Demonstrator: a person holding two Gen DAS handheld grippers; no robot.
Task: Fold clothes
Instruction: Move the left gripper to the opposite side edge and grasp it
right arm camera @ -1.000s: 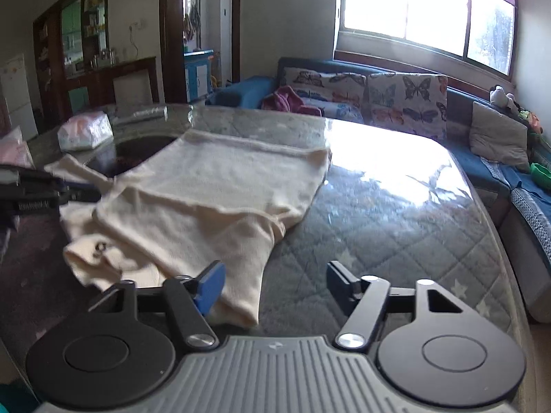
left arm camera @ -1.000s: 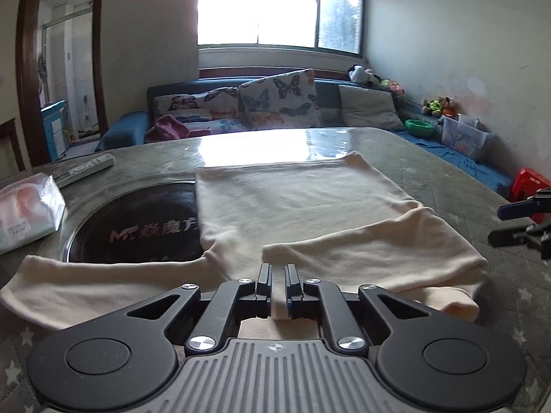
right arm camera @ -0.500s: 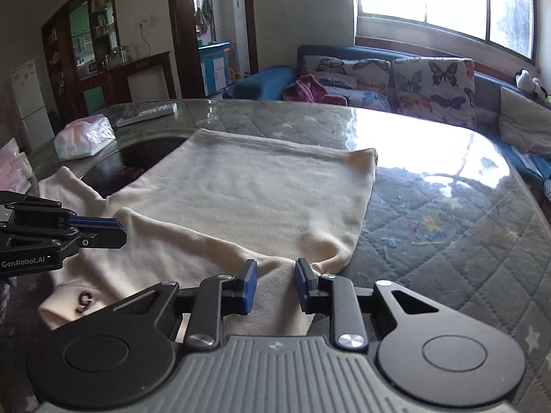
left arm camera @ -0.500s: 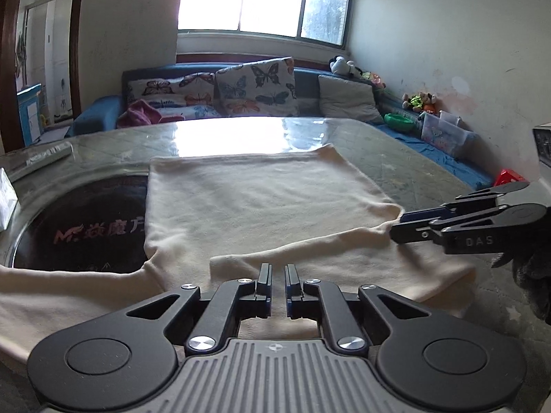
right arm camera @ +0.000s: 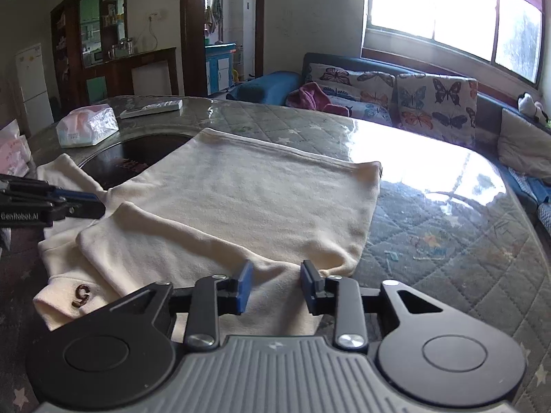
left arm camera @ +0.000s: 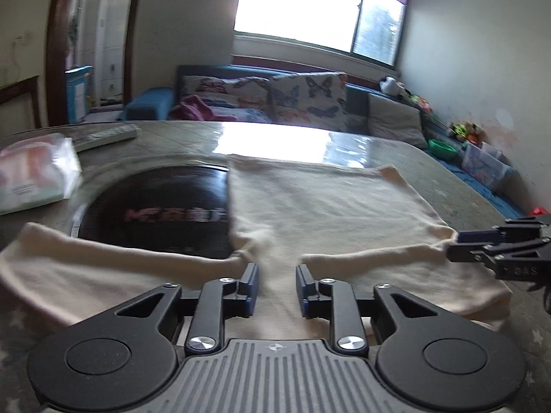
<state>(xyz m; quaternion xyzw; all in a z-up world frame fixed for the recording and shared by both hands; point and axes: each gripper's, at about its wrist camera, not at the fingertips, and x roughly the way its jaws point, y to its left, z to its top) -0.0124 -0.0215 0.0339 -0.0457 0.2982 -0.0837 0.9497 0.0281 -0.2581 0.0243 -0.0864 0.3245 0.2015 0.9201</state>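
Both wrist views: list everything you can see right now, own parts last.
garment: one, cream, flat on the table, one sleeve folded across it
table: one, grey quilted cover under glass
tissue pack: one, pink-white, far left on table
remote: one, white, far edge
sofa: one, blue, under window
butterfly cushions: patterned, on sofa
left gripper: open, over garment
right gripper: open, over garment

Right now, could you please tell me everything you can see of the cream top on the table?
The cream long-sleeved top looks like soft knit and lies flat on the quilted table cover, partly over a dark round panel. One sleeve is folded across its body. A small brown mark shows near one edge. Both grippers sit open over it.
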